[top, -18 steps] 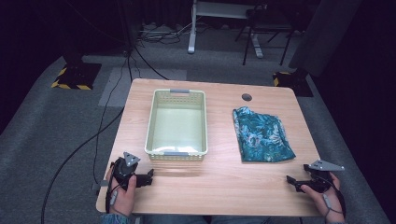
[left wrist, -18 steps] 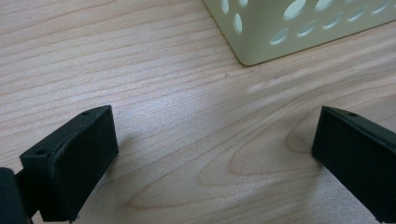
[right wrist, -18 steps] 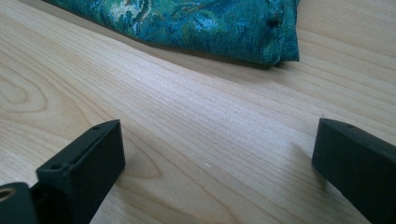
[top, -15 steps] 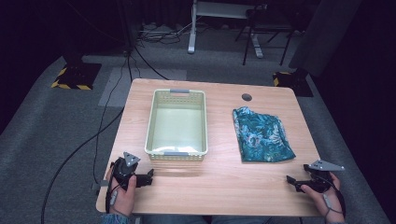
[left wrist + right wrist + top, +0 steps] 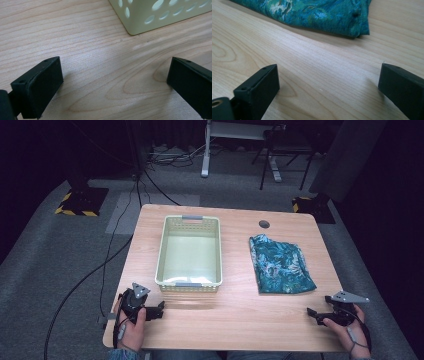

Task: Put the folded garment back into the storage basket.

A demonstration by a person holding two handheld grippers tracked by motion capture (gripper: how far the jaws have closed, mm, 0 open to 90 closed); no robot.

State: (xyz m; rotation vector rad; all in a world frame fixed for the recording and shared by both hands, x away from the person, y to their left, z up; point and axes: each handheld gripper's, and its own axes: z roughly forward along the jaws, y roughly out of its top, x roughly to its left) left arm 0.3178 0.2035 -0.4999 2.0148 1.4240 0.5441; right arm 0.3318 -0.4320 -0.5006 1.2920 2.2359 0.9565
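A pale green plastic basket [image 5: 191,254] stands empty at the middle of the wooden table [image 5: 235,315]. To its right lies a folded teal patterned cloth [image 5: 279,264]. My left gripper [image 5: 159,310] rests near the front left corner, open, with bare wood between its jaws; the basket's corner [image 5: 140,26] is just ahead of it in the left gripper view. My right gripper [image 5: 312,313] rests near the front right corner, open and holding nothing. In the right gripper view the cloth's [image 5: 317,15] near edge lies a short way beyond the jaws.
A round cable hole [image 5: 264,224] sits in the table near the far edge. Cables [image 5: 107,265] run across the grey floor on the left. Desk legs and yellow-black striped bases [image 5: 80,210] stand beyond the table.
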